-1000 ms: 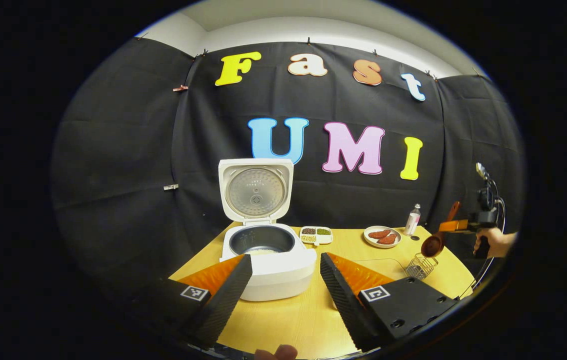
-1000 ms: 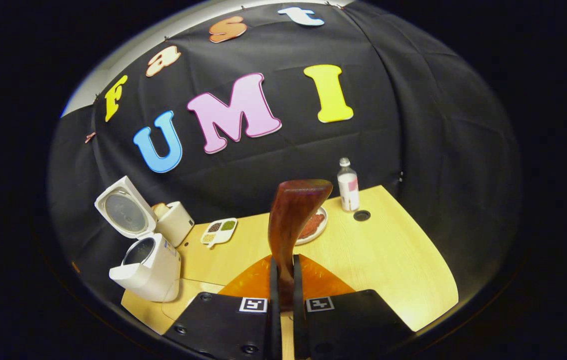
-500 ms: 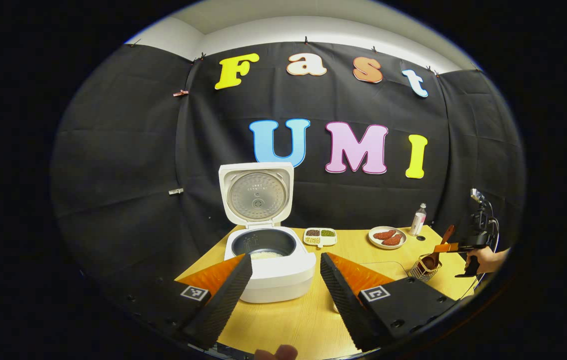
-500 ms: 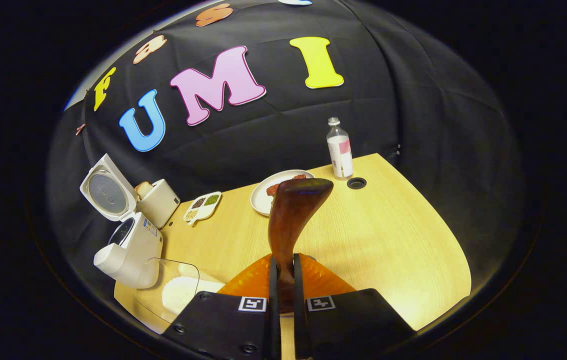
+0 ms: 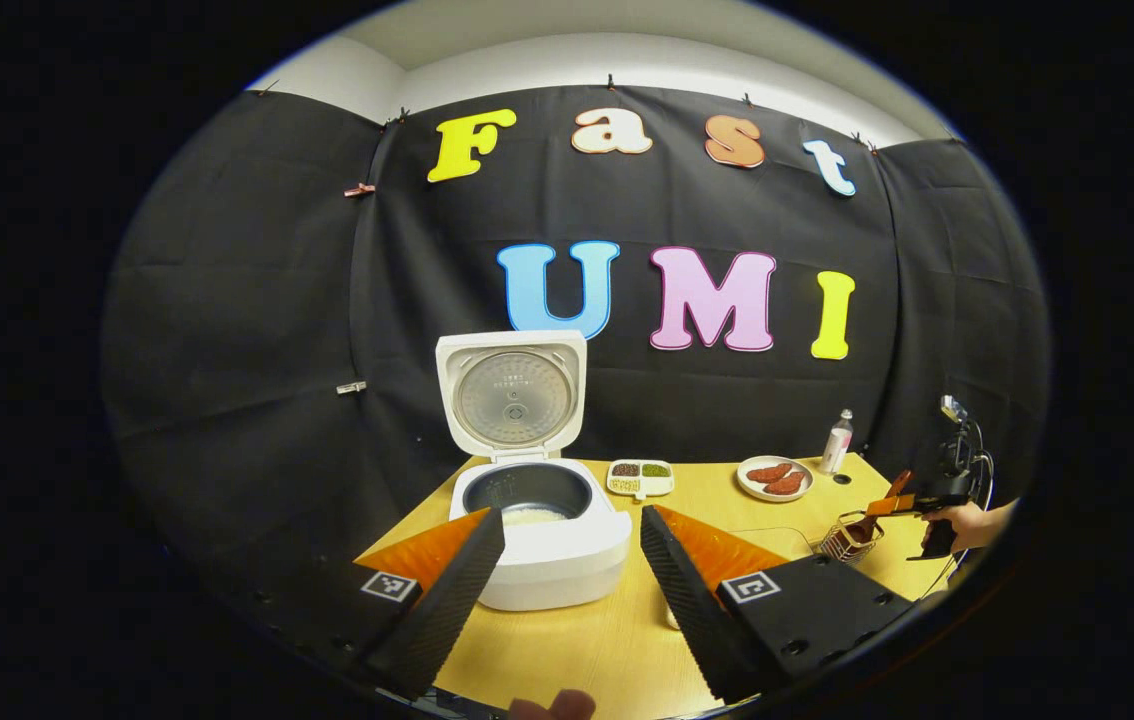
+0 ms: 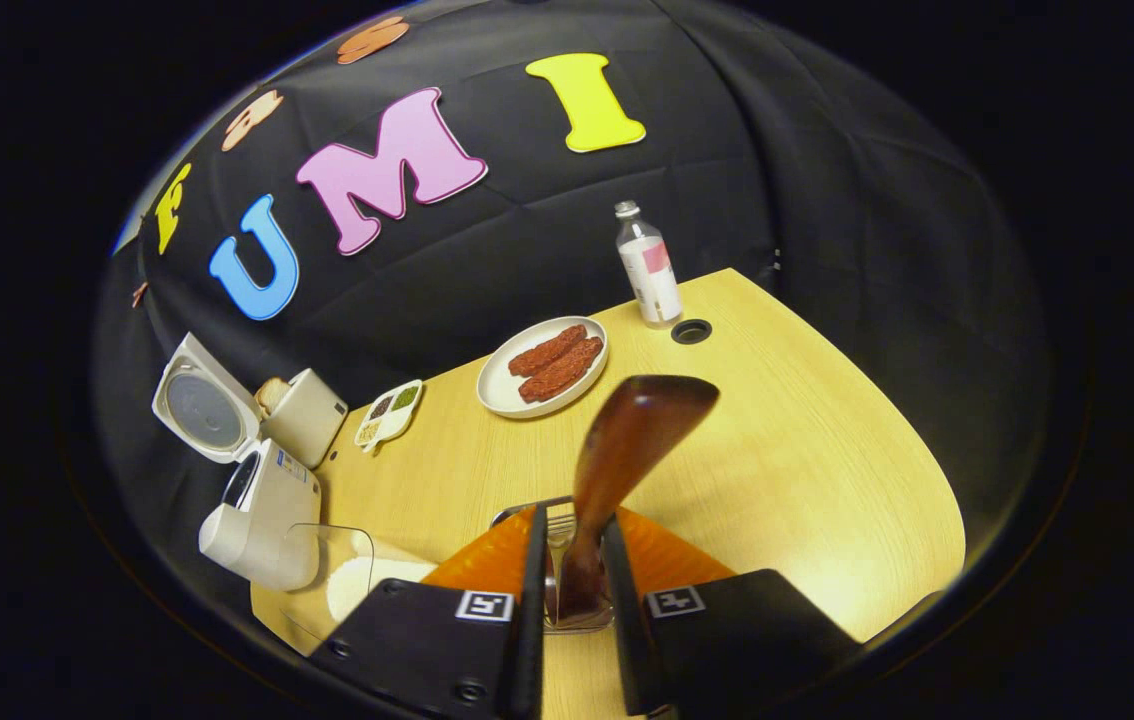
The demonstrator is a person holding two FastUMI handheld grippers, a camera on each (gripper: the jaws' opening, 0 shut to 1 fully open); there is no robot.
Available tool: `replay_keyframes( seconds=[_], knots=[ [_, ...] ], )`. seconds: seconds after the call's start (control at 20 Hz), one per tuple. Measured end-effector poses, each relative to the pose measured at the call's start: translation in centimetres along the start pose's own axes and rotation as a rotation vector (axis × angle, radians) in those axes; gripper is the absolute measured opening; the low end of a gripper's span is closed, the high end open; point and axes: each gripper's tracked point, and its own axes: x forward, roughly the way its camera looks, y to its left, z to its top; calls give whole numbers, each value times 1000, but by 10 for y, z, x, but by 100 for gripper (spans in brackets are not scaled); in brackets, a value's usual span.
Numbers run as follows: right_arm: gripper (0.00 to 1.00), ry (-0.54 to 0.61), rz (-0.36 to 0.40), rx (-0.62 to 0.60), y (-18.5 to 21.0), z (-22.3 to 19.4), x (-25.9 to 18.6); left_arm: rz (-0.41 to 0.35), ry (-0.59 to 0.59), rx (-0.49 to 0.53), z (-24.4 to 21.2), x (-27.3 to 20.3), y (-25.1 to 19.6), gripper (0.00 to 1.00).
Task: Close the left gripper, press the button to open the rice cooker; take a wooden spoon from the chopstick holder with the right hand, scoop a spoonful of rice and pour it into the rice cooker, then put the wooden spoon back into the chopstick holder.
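The white rice cooker (image 5: 547,550) stands open with its lid (image 5: 512,395) upright and white rice in the pot (image 5: 530,515). My left gripper (image 5: 572,520) hangs open just before it, holding nothing. At the table's right end, the wooden spoon (image 5: 867,520) stands bowl-down in the wire chopstick holder (image 5: 842,545), with my right gripper (image 5: 912,500) at its handle. In the right gripper view the spoon handle (image 6: 632,440) leans right between the parted fingers of my right gripper (image 6: 574,520). A gap shows beside the left finger (image 6: 530,580), with the holder's wire rim (image 6: 552,515) visible below.
A plate of sausages (image 6: 545,365), a small bottle (image 6: 649,270) and a table hole (image 6: 691,331) sit at the back. A divided dish of grains (image 6: 387,412) and a toaster (image 6: 307,410) stand near the cooker (image 6: 262,510). A clear rice container (image 6: 352,580) lies left of the holder.
The right gripper came down with the spoon and set its bowl into the wire holder. Its fingers have parted and the handle now leans right. The left gripper held still.
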Motion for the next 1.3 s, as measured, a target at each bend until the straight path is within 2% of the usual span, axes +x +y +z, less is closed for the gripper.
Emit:
replay_keyframes(
  seconds=[0.1,0.15,0.2,0.25,0.35,0.45,0.75,1.0,1.3],
  knots=[
    [43,-5,-14,14,-6,1,-6,-8,-11,1,5,3,-1,95],
    [69,-7,-25,11,-9,2,-11,-11,-18,5,8,4,-1,95],
    [64,-13,-33,7,-11,2,-16,-14,-28,10,12,6,-2,95],
    [79,-21,-37,2,-11,2,-24,-18,-35,13,16,9,-1,95],
    [91,-50,-46,-16,-12,4,-44,-25,-58,16,26,15,0,96],
    [99,-77,-50,-47,-8,3,-66,-33,-78,14,37,24,1,95],
    [99,-175,-41,-146,20,4,-137,-17,-173,56,99,65,20,94],
    [98,-232,23,-221,64,11,-189,26,-257,82,167,123,42,94],
    [98,-283,66,-280,101,10,-239,45,-257,69,205,204,50,94]
  ],
)
